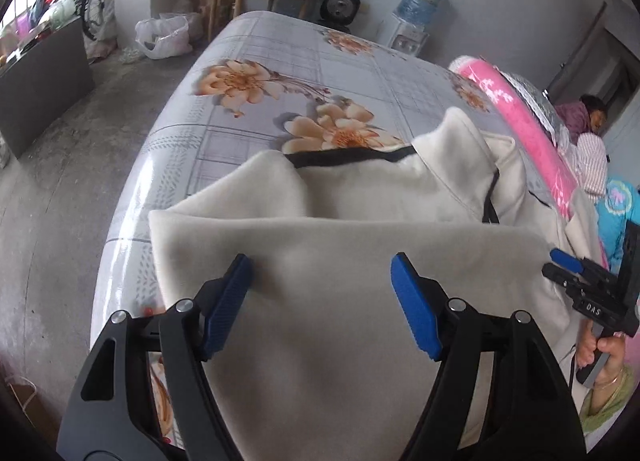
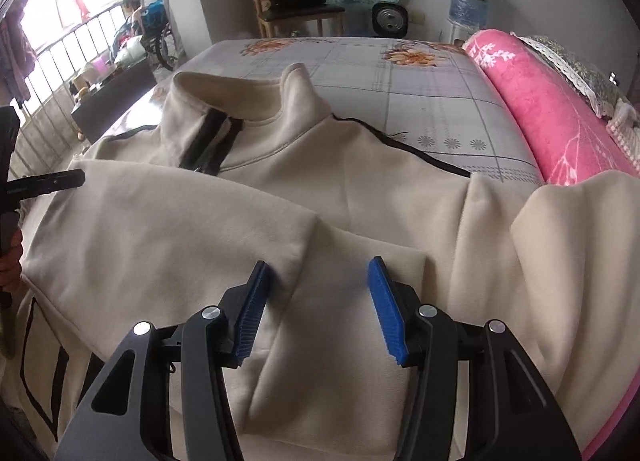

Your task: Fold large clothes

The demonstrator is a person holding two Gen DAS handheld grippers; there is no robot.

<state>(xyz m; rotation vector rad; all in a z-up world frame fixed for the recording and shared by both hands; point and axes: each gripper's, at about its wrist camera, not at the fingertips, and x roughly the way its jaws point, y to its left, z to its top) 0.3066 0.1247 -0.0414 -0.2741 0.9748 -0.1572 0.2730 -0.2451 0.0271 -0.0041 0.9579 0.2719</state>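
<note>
Cream sweatshirt (image 2: 320,197) spread on floral bed (image 1: 280,73), centre frame. Left gripper (image 1: 322,273) jaws wide apart, empty; right gripper (image 2: 318,281) jaws half apart, empty, over the fabric.

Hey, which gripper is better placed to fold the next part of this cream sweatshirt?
Probably right. The right gripper hangs open over the folded-in sleeve's cuff on the cream sweatshirt, an edge to pinch. The left gripper is open over flat cloth only.
</note>
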